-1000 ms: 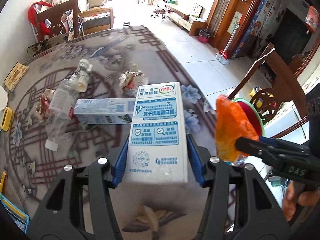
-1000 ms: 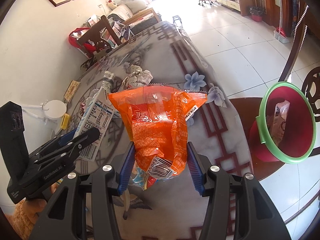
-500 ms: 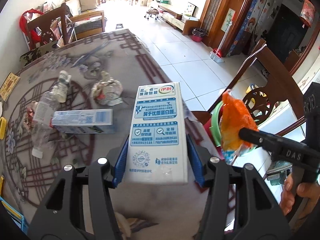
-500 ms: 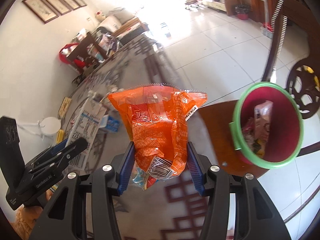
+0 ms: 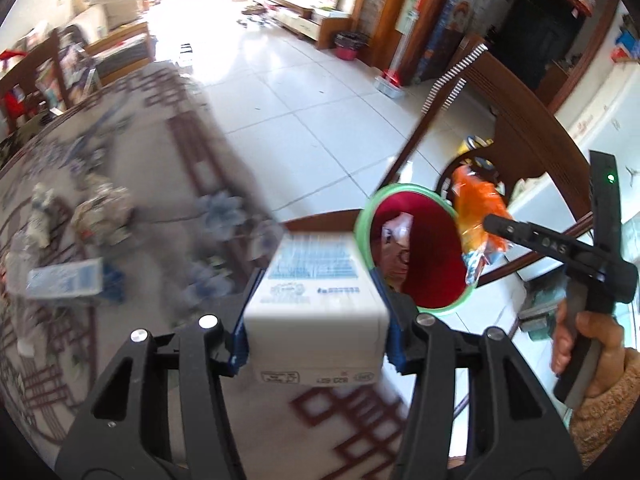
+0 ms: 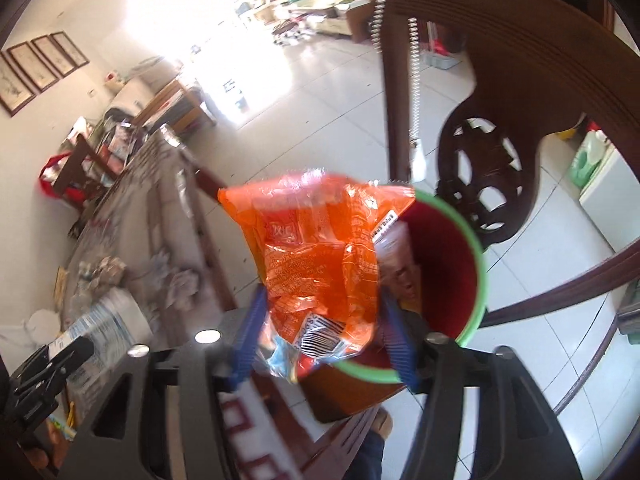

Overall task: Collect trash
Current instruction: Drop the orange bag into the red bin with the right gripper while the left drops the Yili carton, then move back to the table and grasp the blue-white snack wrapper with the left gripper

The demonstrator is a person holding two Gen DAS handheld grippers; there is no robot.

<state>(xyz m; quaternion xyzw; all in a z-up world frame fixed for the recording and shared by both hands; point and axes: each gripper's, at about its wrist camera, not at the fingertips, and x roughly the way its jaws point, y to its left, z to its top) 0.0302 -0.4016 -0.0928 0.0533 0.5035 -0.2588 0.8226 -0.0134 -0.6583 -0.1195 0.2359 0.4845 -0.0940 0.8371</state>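
Presently, entries run from left to right across the scene.
Table litter: crumpled wrapper (image 5: 102,212) and small blue-white box (image 5: 64,282) lie at nine o'clock of the left gripper, well apart from it and not yet collected.
Left gripper (image 5: 316,328): jaws part-closed on the white milk carton (image 5: 316,300), blue pads pressing both its sides; the carton's long axis runs forward along the fingers.
Bin (image 5: 362,224): red pail with green rim, standing on a wooden chair seat beside the table, some trash already inside; it lies at about one o'clock of the carton, near but not under it.
Right gripper (image 6: 324,332): jaws have just been opening and stand apart from the orange snack bag (image 6: 320,256), which sits loose between them, upright, long axis along the fingers.
Deciding relation: bag overlaps the bin's near rim, mouth at one to two o'clock of the fingers; the right hand is judged the nearer, so the bag likely drops first.
Right hand (image 5: 592,340): grips the handle at the far right.
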